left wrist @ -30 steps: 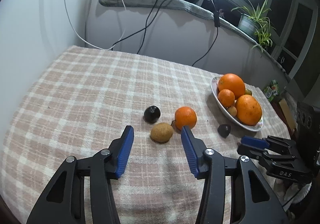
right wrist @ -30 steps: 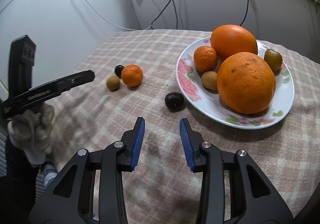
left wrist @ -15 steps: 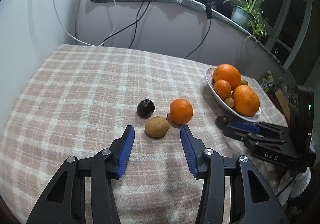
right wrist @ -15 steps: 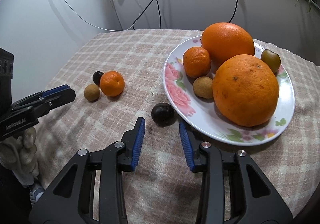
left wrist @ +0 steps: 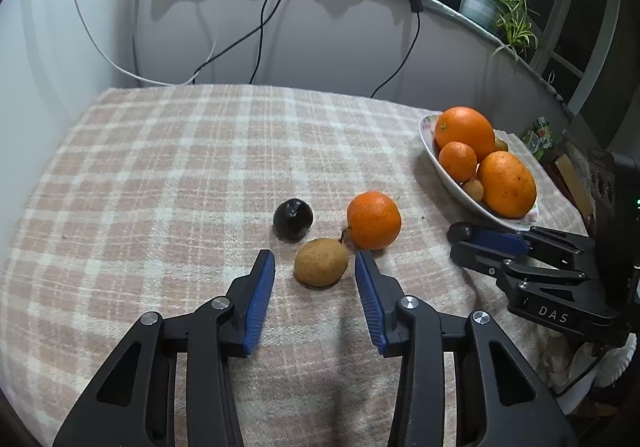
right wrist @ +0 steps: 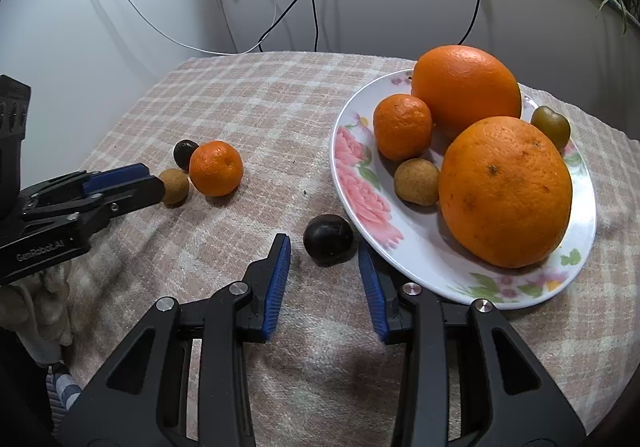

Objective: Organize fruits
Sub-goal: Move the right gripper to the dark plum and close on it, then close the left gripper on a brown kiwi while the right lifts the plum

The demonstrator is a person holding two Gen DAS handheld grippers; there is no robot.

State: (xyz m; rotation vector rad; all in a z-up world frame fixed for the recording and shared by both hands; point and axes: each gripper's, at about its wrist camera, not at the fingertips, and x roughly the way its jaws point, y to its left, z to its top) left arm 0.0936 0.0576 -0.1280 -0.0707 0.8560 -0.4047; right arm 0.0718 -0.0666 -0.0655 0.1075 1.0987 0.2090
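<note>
Judging by the flowered white plate [right wrist: 352,151] at the right of the right-wrist view, five fruits are already gathered and four are left on the checked cloth [left wrist: 160,175]. A small tan round fruit [left wrist: 321,261] is framed by the left gripper [left wrist: 315,267], whose jaws have just been closing but are apart, not yet touching it. A dark round fruit [right wrist: 328,240] (just beside the plate's rim) is bracketed by the right gripper [right wrist: 324,259], likewise apart. A small orange mandarin [left wrist: 373,220] and another dark fruit [left wrist: 293,218] remain. The plate's far side is cut off in the left view.
</note>
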